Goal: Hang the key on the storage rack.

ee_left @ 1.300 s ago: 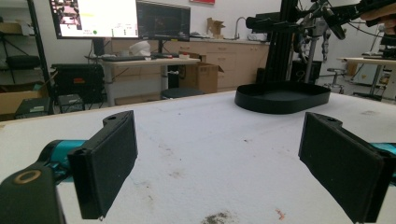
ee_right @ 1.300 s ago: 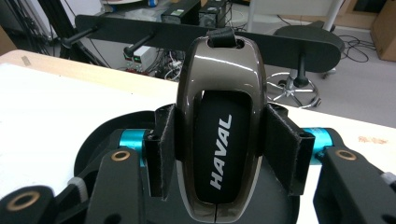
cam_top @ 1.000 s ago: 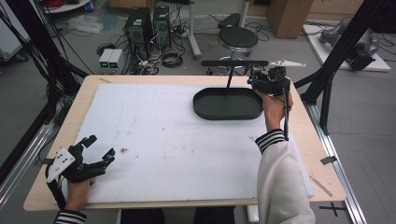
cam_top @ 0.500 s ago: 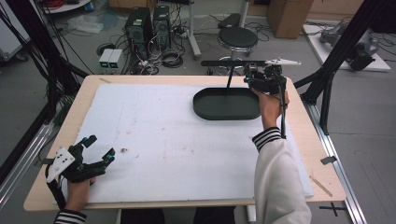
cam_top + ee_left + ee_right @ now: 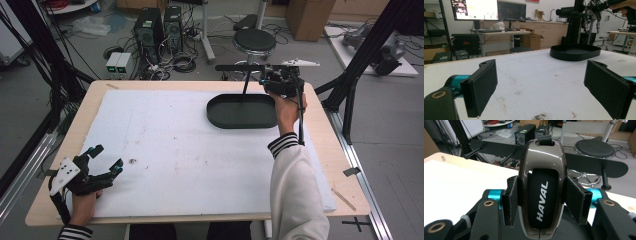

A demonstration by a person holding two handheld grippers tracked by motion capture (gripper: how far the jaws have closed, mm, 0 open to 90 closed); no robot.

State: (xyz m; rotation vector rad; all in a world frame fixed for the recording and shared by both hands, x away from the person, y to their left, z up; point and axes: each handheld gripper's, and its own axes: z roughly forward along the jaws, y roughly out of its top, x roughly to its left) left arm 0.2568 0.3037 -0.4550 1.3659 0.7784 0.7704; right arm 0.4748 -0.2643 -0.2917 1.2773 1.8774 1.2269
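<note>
1. We've got the right claw (image 5: 541, 202) pinching a brown-and-black HAVAL car key fob (image 5: 541, 187) by its sides, strap loop end pointing at the black peg rack (image 5: 584, 162) — looks like it's meant to hang on a peg.
2. It's held up over the far edge of the black oval tray (image 5: 242, 112), near the rack's post.
3. Left claw (image 5: 105, 160) sits spread and empty at the near left of the tabletop (image 5: 200, 160) — we'd guess it's just parked out of the way.
</note>
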